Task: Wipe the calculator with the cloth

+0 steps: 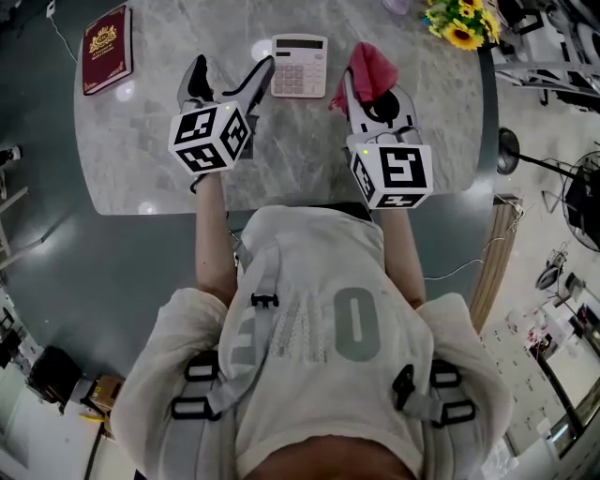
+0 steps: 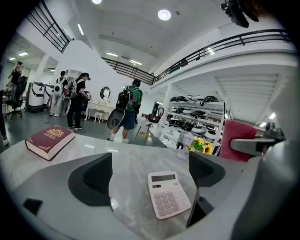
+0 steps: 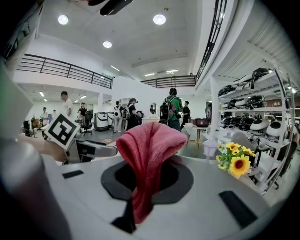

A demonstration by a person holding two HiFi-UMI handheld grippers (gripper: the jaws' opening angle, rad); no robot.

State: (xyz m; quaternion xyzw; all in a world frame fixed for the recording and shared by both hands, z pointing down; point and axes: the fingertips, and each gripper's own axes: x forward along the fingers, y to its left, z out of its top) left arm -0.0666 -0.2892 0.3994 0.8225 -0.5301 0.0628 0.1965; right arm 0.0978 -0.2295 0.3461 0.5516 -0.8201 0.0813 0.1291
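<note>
A white calculator (image 1: 300, 65) lies flat on the grey marble table (image 1: 141, 159) near its far edge; in the left gripper view the calculator (image 2: 168, 194) sits just ahead of the jaws, toward the right one. My left gripper (image 1: 231, 78) (image 2: 151, 176) stands open and empty just left of it. My right gripper (image 1: 367, 92) (image 3: 146, 180) is shut on a red cloth (image 1: 368, 72) (image 3: 149, 159), which bunches up out of the jaws, right of the calculator.
A dark red book (image 1: 105, 49) (image 2: 49, 140) lies at the table's far left. A bunch of yellow sunflowers (image 1: 462, 23) (image 3: 234, 161) stands at the far right. People stand in the hall beyond the table (image 2: 126, 112).
</note>
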